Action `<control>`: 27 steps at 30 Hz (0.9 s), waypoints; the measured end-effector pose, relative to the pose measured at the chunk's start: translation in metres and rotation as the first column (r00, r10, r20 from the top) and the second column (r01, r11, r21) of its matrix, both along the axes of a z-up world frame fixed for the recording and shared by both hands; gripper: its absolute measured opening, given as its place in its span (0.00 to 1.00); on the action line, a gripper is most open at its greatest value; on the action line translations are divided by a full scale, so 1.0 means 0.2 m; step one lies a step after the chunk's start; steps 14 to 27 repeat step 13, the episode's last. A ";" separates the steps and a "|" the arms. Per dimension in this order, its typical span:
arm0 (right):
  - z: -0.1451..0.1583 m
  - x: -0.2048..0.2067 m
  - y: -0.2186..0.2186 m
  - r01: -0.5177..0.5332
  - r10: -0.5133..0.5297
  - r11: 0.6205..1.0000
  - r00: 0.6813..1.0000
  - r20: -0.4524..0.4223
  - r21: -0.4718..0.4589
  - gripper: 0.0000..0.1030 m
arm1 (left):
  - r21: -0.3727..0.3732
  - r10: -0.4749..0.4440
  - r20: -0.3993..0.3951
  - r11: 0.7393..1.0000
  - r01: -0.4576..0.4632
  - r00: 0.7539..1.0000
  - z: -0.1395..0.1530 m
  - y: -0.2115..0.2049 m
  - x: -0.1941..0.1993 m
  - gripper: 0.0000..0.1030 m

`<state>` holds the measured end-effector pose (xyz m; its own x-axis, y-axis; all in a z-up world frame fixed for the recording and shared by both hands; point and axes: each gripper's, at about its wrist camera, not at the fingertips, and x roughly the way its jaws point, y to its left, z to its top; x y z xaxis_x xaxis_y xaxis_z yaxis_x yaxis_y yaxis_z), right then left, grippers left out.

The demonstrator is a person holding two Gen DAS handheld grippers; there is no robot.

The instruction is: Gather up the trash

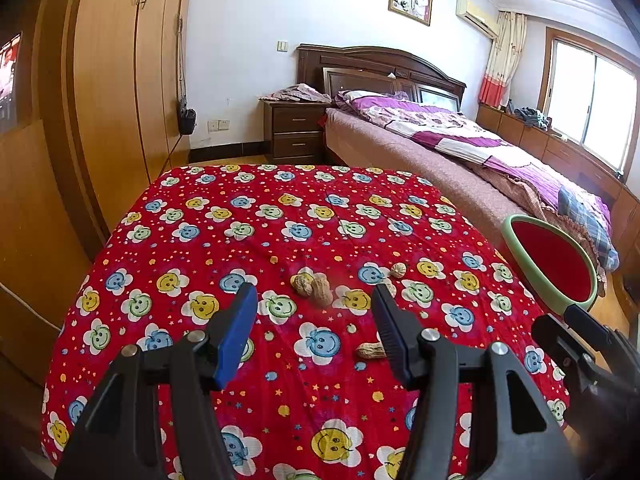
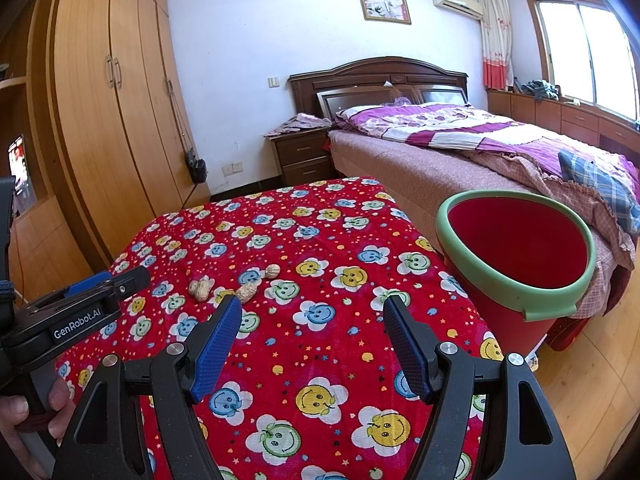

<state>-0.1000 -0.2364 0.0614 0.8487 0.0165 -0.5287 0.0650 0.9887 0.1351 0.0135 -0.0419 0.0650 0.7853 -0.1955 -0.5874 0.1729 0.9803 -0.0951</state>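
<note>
With both grippers poised over the worktop draped in a red cloth printed with smiling flowers (image 1: 192, 216), we stand at the very start of collecting the trash: nothing has yet been picked up. Our left gripper (image 1: 316, 308) has its blue-padded jaws spread wide and empty; our right gripper (image 2: 312, 316) is likewise spread and holds nothing.

In the left wrist view, a pair of tan peanut shells (image 1: 313, 285) lies at the centre of the frame, just beyond the left gripper and between the lines of its jaws. A single small shell (image 1: 398, 270) sits to their upper right, and another peanut shell (image 1: 370, 351) lies lower down, partly hidden beside the right-hand jaw. In the right wrist view the shells cluster left of centre, nearer the left gripper than the right.

A red plastic bin with a pale green rim (image 2: 516, 298) stands at the right of the frame, just beside the worktop's edge and before a bed with purple bedding (image 2: 460, 128).

We judge the next move to be a short reach forward and down by the left gripper, jaws narrowing on one shell without snagging the cloth, then a carry rightward to the bin.
</note>
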 end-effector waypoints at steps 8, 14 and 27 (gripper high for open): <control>0.00 0.00 0.00 0.000 0.000 1.000 1.000 0.000 0.001 0.72 | 0.000 0.001 0.001 1.000 -0.001 1.000 0.01 0.00 0.00 0.57; 0.00 0.00 0.00 0.000 0.000 1.000 1.000 0.000 0.000 0.72 | 0.000 0.002 -0.001 1.000 -0.002 1.000 0.02 0.01 0.01 0.57; 0.00 0.00 0.00 0.000 0.000 1.000 1.000 0.000 0.000 0.72 | 0.000 0.002 -0.001 1.000 -0.002 1.000 0.02 0.01 0.01 0.57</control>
